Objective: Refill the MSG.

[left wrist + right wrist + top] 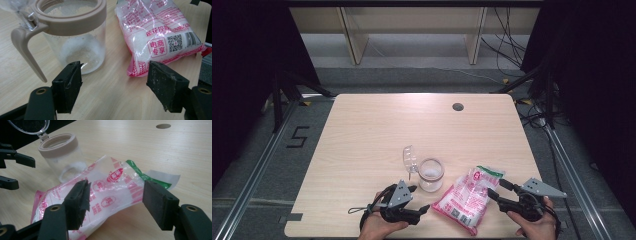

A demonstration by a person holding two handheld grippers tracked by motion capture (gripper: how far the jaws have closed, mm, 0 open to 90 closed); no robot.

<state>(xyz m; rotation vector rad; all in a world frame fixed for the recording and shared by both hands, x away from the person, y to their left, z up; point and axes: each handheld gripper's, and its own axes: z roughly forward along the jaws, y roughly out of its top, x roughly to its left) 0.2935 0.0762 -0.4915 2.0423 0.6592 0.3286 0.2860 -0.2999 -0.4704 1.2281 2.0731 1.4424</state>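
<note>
A clear jar (pixel 431 174) with a beige rim stands near the table's front centre, its transparent flip lid (pixel 410 157) swung open to the left. It holds a little white powder (pixel 80 50). A pink-and-white bag of white granules (pixel 467 195) lies just right of the jar. My left gripper (pixel 419 198) sits open in front of the jar, its jaws (pixel 115 75) apart with only bare table between them. At the bag's right end my right gripper (pixel 495 188) is open. In the right gripper view its jaws (pixel 116 192) straddle the bag's (pixel 112 185) crumpled top without pressing it.
The wooden table (pixel 377 130) has a round cable hole (pixel 457 106) at the back right. Its front edge runs just under both hands. Pale shelving legs (pixel 354 40) and floor cables (pixel 507 45) lie beyond the table. The left gripper (pixel 15 170) appears beside the jar (pixel 62 152) in the right gripper view.
</note>
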